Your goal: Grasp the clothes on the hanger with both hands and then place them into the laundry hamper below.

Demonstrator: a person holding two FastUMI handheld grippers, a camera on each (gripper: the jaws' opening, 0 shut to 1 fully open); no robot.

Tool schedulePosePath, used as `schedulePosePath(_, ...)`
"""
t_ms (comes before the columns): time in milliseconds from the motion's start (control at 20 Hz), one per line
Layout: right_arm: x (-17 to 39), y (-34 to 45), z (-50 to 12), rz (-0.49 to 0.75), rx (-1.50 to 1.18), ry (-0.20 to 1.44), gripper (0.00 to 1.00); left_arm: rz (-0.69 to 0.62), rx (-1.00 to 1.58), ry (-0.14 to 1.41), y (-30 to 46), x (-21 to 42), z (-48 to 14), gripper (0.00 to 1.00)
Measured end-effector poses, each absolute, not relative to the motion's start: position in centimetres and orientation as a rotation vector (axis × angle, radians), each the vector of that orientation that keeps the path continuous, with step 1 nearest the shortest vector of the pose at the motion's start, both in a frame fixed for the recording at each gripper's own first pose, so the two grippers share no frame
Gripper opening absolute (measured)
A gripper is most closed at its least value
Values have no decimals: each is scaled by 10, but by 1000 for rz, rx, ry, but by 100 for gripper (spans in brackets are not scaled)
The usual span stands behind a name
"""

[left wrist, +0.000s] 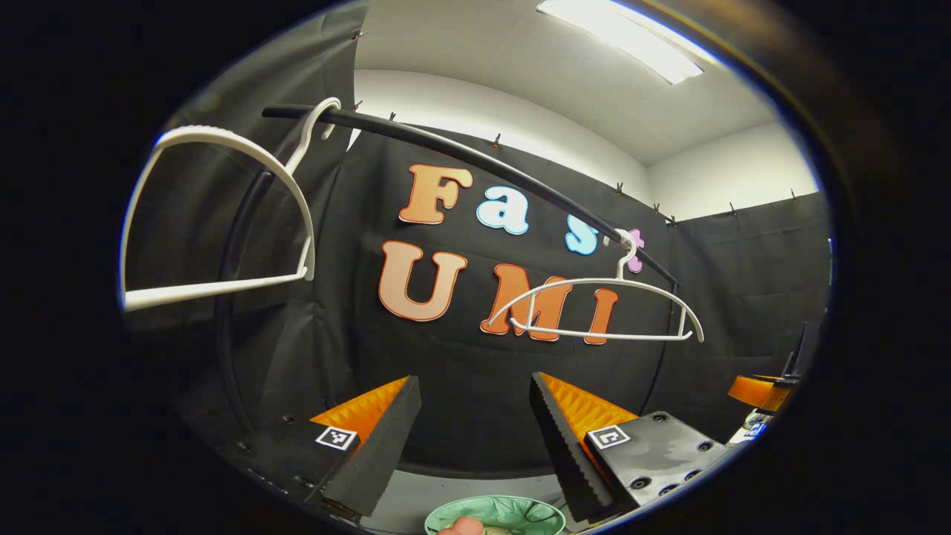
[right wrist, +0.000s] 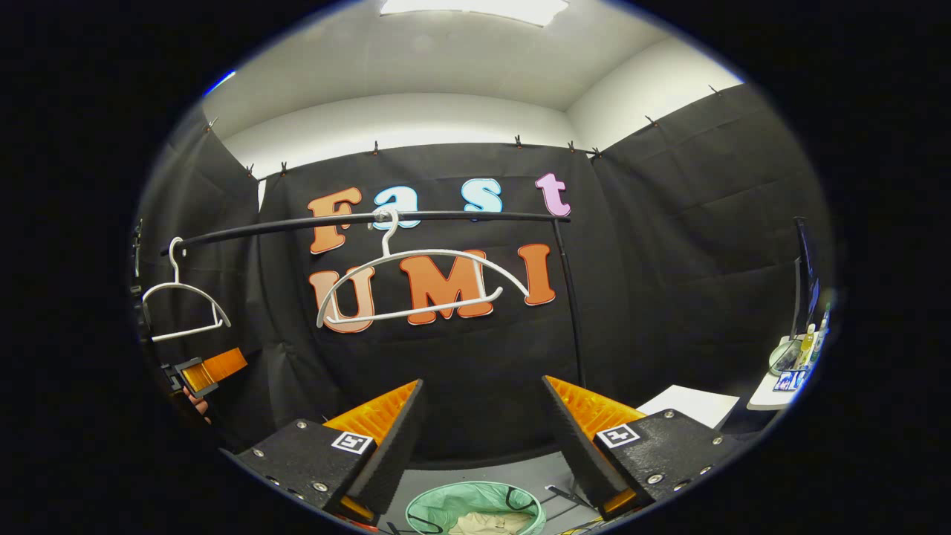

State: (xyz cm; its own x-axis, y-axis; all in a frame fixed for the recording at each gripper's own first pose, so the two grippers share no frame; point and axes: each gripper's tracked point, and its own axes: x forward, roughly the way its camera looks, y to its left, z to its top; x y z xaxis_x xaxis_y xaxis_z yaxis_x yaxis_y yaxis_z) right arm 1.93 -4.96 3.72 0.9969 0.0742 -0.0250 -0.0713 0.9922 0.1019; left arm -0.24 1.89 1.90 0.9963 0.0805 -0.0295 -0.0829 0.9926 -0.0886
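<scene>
Two white hangers hung bare on the black rail (right wrist: 371,218), and both were plain to see in the right gripper view: the near hanger (right wrist: 416,286) sat at the middle of the rail, tilted a little, while the far hanger (right wrist: 182,301) dangled out at the rail's left end. Down below, at the bottom of that view, the green laundry hamper (right wrist: 438,505) stood open on the grey floor, and there were the clothes (right wrist: 487,524), a pale beige bundle lying inside it. The right gripper (right wrist: 481,427) hovered above the hamper with its jaws spread wide, nothing between them, the hamper's mouth showing through the gap. Off to the far left edge, the other gripper's orange finger showed beside a bit of a hand.

Over in the left gripper view, the left gripper (left wrist: 475,423) also had its jaws spread apart and held nothing. One hanger (left wrist: 223,223) loomed large at the upper left, hooked over the rail (left wrist: 475,160), and the second hanger (left wrist: 594,308) hung farther along to the right. The hamper's green rim (left wrist: 513,513) peeked up at the bottom between the jaws, with something pale inside it, too little of it visible to say more. At the far right, an orange part of the other gripper poked in at the edge.
</scene>
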Motion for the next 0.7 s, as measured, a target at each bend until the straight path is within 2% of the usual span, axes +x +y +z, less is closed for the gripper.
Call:
schedulePosePath(50, 20, -50, 38, 71, 100, 29, 94, 82, -91, 27, 19, -2, 19, 94)
schedulePosePath(100, 20, -49, 37, 71, 100, 29, 94, 82, -91, 27, 20, -3, 19, 97)
schedulePosePath(150, 20, -49, 38, 71, 100, 30, 94, 82, -91, 27, 19, -3, 18, 94)
schedulePosePath(300, 19, -48, 36, 72, 101, 35, 94, 82, -95, 24, 19, -5, 21, 94)
schedulePosePath(350, 19, -47, 36, 74, 101, 37, 94, 81, -96, 21, 19, -5, 22, 97)
schedulePosePath(400, 18, -46, 35, 76, 101, 38, 94, 79, -97, 18, 19, -6, 22, 94)
schedulePosePath(450, 17, -46, 34, 77, 100, 38, 94, 78, -98, 16, 19, -7, 23, 97)
schedulePosePath(700, 13, -43, 34, 87, 90, 36, 94, 78, -103, 23, 18, -12, 18, 97)
